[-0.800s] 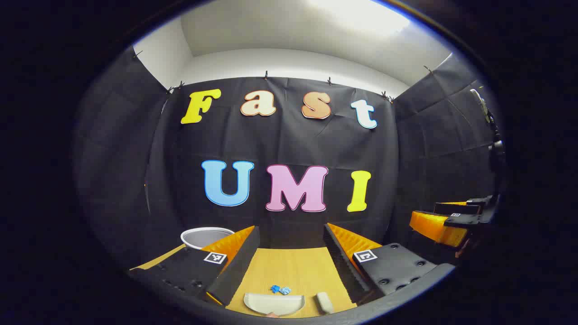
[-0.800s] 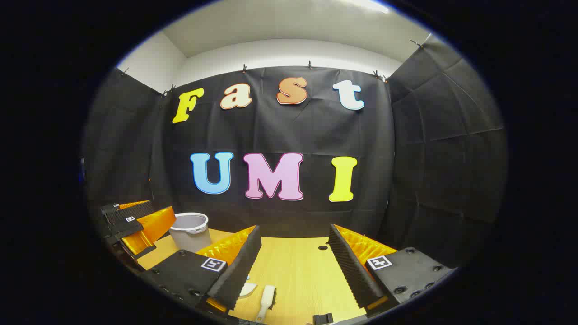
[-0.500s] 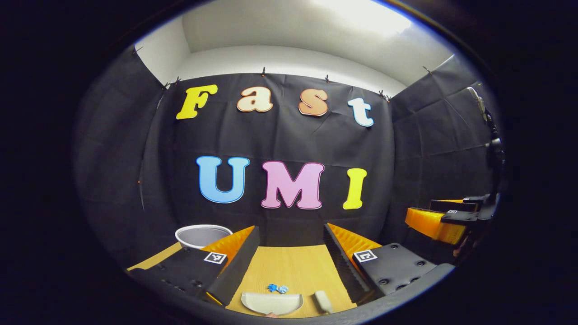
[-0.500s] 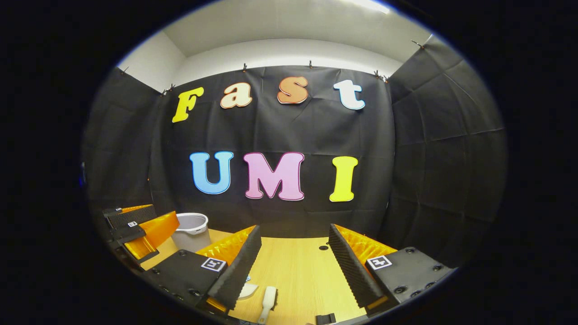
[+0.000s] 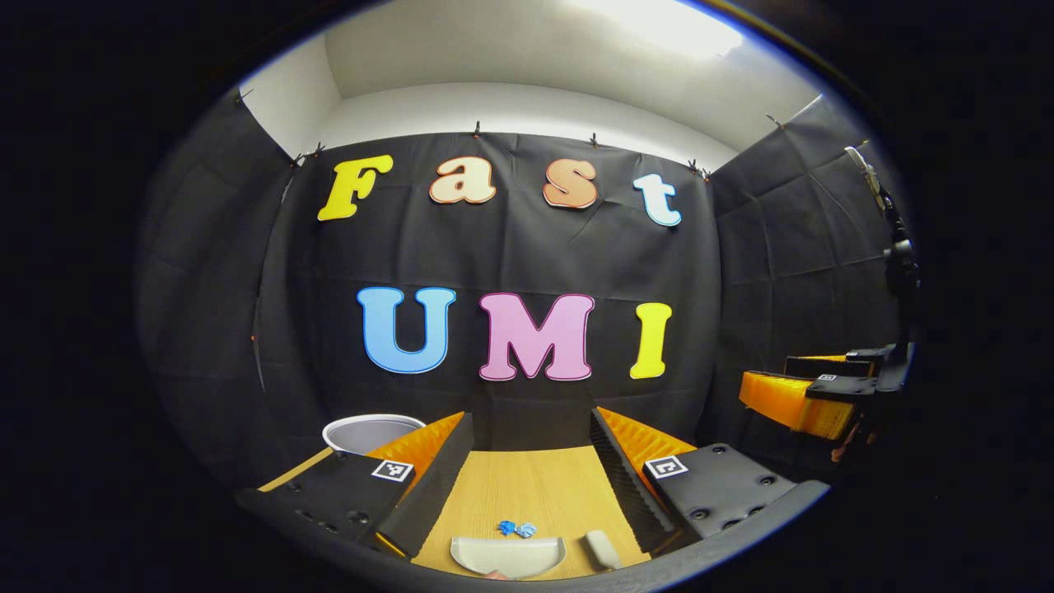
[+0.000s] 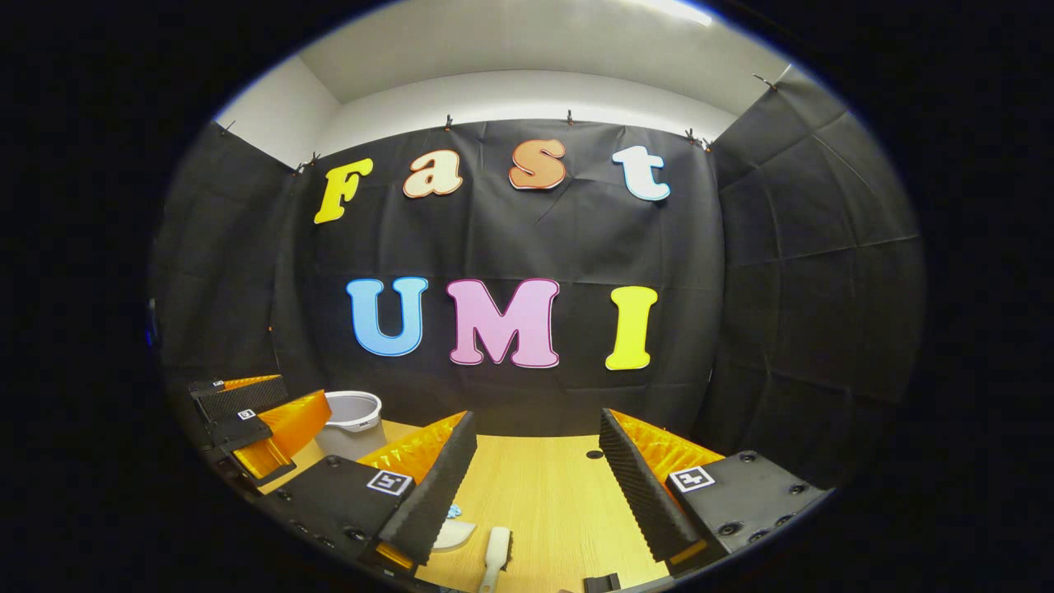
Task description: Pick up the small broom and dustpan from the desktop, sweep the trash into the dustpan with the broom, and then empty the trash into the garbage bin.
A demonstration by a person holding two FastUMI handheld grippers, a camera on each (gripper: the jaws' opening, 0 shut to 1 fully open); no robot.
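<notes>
Both our grippers — left gripper [image 5: 527, 461], right gripper [image 6: 535, 461] — hover with jaws released; a careless descent could scatter the trash [image 5: 516, 528] beside the dustpan [image 5: 508, 555] or nudge the broom [image 6: 496, 550].

I see a light wooden desktop [image 5: 527, 490] carrying a pale flat plastic dustpan [image 5: 508, 557], a small white hand broom [image 6: 496, 553] beside it, crumpled blue paper trash [image 5: 516, 528], and a grey round bin [image 6: 352, 422].
</notes>
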